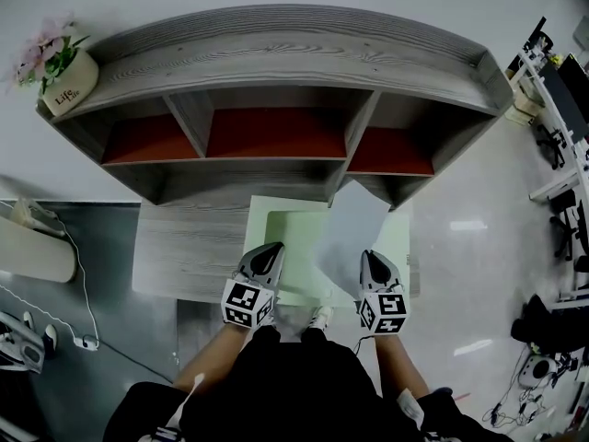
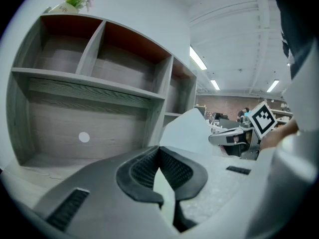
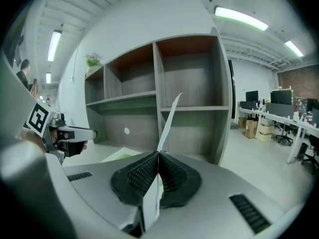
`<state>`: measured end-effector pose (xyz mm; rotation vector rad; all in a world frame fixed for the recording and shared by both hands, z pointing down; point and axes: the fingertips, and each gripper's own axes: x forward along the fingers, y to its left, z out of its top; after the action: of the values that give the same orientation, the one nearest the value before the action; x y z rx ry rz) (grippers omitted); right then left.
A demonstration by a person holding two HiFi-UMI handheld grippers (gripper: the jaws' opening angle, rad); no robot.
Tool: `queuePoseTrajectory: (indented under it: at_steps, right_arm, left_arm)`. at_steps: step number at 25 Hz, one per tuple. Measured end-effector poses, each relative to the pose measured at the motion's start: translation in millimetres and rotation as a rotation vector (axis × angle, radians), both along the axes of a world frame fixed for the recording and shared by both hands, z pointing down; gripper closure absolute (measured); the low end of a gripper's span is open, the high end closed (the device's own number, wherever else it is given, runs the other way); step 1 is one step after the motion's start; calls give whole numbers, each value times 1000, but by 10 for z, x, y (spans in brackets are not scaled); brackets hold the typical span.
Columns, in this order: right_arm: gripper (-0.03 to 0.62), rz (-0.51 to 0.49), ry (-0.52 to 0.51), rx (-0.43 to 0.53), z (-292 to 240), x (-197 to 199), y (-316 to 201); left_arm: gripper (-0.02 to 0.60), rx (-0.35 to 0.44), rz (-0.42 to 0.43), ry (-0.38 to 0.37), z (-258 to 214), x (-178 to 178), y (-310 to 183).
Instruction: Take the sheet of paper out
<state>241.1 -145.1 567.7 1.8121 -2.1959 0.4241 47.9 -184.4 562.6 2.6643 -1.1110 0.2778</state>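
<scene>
Nearest, the left gripper (image 1: pixel 267 251) has its jaws closed on the edge of one green folder (image 1: pixel 293 247) lying on the surface (image 1: pixel 184 247). The right gripper (image 1: pixel 373 258) pinches one white sheet (image 1: pixel 350 221), tilted up over the folder. Beyond stands one grey shelf (image 1: pixel 276 49) with three red-backed compartments. On its top sits one pot (image 1: pixel 72 83) marked "Life".

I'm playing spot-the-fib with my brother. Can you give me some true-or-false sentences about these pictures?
1. The right gripper holds the white sheet of paper. True.
2. The left gripper holds nothing. False: it is shut on the green folder.
3. A flower pot stands on top of the shelf. True.
4. The sheet of paper lies flat on the desk. False: it sticks up in the air from the right gripper.
</scene>
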Motion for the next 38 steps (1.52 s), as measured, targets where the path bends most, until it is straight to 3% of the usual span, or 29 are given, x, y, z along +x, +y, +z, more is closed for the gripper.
queuePoseTrajectory:
  at_steps: [6, 20, 26, 38]
  right_arm:
    - [571, -8, 86, 166, -454, -10, 42]
    - [571, 53, 144, 463, -1520, 15, 135]
    - [571, 71, 152, 515, -1694, 11, 133]
    - [571, 113, 164, 530, -1744, 84, 157]
  left_arm:
    - [575, 18, 6, 1, -63, 27, -33]
    - [575, 76, -9, 44, -407, 22, -111]
    - [575, 121, -19, 68, -643, -10, -167]
    - [575, 156, -13, 88, -833, 31, -179]
